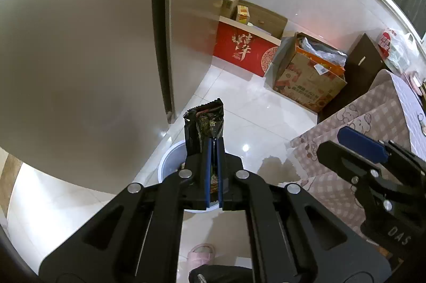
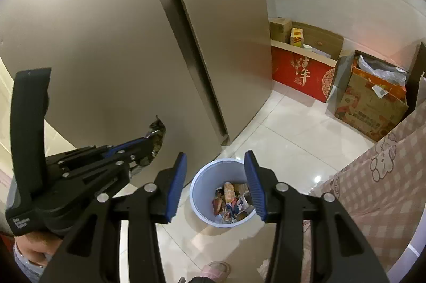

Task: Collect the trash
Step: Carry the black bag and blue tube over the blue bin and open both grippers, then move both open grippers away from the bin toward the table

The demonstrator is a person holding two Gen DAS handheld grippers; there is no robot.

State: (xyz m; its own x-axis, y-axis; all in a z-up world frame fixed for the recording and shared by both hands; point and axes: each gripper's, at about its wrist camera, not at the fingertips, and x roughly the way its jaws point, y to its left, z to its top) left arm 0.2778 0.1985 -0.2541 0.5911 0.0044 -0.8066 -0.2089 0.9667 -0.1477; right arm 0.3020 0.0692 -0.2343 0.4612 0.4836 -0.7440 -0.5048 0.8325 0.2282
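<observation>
Holding a black snack wrapper [image 1: 203,124] upright between its closed blue pads, the left tool [image 1: 213,149] is hanging over the pale blue trash bin [image 2: 198,185], whose rim is showing just behind the tool's fingers in the left wrist view.

Entry, left to right:

- Grey cabinet door [image 2: 106,43]: standing tall at the far left, with the wrapper outlined against it in the right wrist view.
- Person's hand [image 2: 32,247]: gripping the left tool's handle at the lower left edge.
- Trash bin: sitting on the white tiled floor [image 2: 287,139], already carrying a heap of crumpled packets and paper scraps.
- Right tool [image 2: 215,181]: hanging above the bin with its jaws standing moderately apart and nothing between them.
- Pink slipper [image 2: 217,268]: showing at the bottom edge, near the bin.
- Red gift box [image 2: 300,75] and printed carton [image 2: 370,107]: resting against the back wall, well apart from the bin.
- Checked cloth [image 2: 372,184]: draping down at the right.

Step in hand, by judgement: the left-side drop is pending, the right side looking finished. The next move is calling for the left tool to be brought squarely over the bin mouth, then opened so the light, tall wrapper is falling inside rather than catching the rim.
</observation>
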